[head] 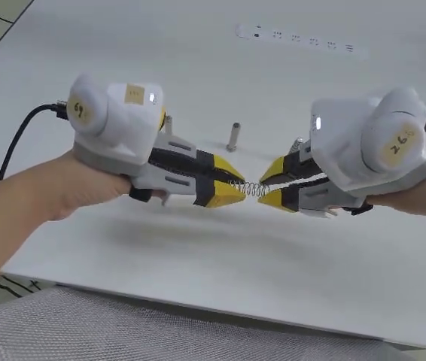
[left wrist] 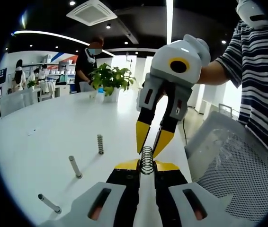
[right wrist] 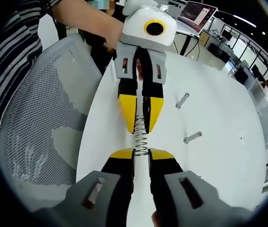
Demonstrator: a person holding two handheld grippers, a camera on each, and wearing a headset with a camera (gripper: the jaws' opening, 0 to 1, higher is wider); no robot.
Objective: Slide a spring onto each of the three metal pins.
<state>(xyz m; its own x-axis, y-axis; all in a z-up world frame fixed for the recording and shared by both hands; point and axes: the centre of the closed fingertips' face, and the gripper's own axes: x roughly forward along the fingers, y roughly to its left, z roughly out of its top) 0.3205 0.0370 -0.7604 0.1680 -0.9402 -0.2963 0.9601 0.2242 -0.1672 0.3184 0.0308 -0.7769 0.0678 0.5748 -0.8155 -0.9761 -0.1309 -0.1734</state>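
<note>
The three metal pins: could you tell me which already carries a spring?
The farthest pin in the left gripper view: it is coil-wrapped; middle pin and nearest pin are bare.

Yellow-tipped black jaws, silver spring (head: 256, 188), white table (head: 198, 256)

1. Three pins stand on the worktop (left wrist: 39, 127): a near bare pin (left wrist: 49, 203), a middle bare pin (left wrist: 75, 167) and a far pin (left wrist: 99, 137) inside a coil.
2. Two springs: a fitted spring (left wrist: 100, 145) and a loose spring (left wrist: 147, 160).
3. Two sets of tongs: left tongs (left wrist: 147, 165) and right tongs (right wrist: 142, 152).
4. One power strip (head: 303, 41).
5. One mesh chair (right wrist: 44, 118).
6. One potted plant (left wrist: 110, 80).
</note>
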